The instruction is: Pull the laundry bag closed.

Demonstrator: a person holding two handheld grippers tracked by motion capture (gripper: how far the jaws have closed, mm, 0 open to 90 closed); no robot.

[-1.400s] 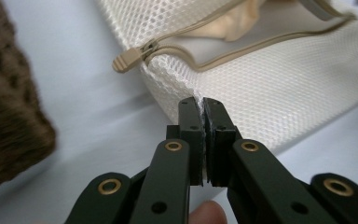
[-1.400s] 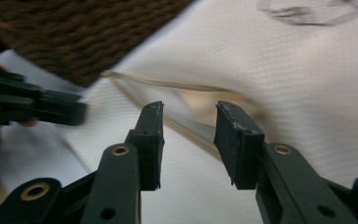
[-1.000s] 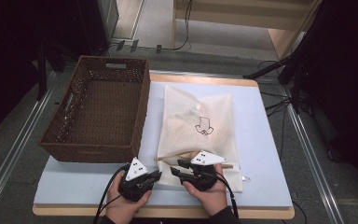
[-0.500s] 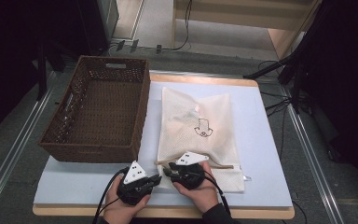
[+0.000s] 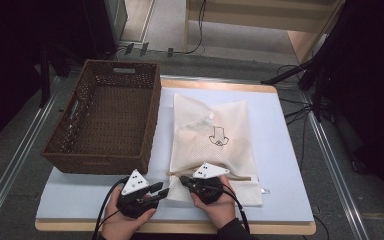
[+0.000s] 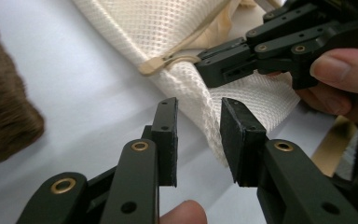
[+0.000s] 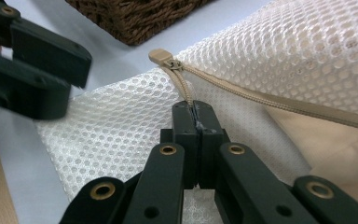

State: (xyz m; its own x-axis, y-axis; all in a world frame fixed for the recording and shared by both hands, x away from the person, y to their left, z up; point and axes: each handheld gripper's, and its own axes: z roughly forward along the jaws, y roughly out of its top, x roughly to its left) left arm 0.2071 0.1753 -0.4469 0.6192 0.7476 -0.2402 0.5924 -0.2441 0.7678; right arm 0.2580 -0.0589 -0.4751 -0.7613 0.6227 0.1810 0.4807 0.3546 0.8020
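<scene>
The mesh bag (image 5: 214, 145) was cream-white, woven in small honeycomb holes, with a dark arrow-like print near its middle and a tan zipper (image 7: 279, 106) running across its near end. It lay flat on the pale blue tabletop (image 5: 285, 150), just right of the basket (image 5: 107, 117), its near edge by the person's hands. A cream cloth showed inside through the open zipper in the right gripper view.

There was one bag, one brown wicker basket and two grippers, one in each hand.

The right gripper (image 7: 196, 109) lay low over the bag's near left part, pointing left, with its fingers pressed together on the mesh beside the zipper line, just short of the tan slider (image 7: 162, 57). The left gripper (image 6: 198, 140) rested on the tabletop at the bag's near left corner, angled right toward the other gripper; its fingers stood a narrow gap apart and held nothing, the bag's edge just beyond them. Both hands gripped the tools from below, near the tabletop's front edge.
</scene>
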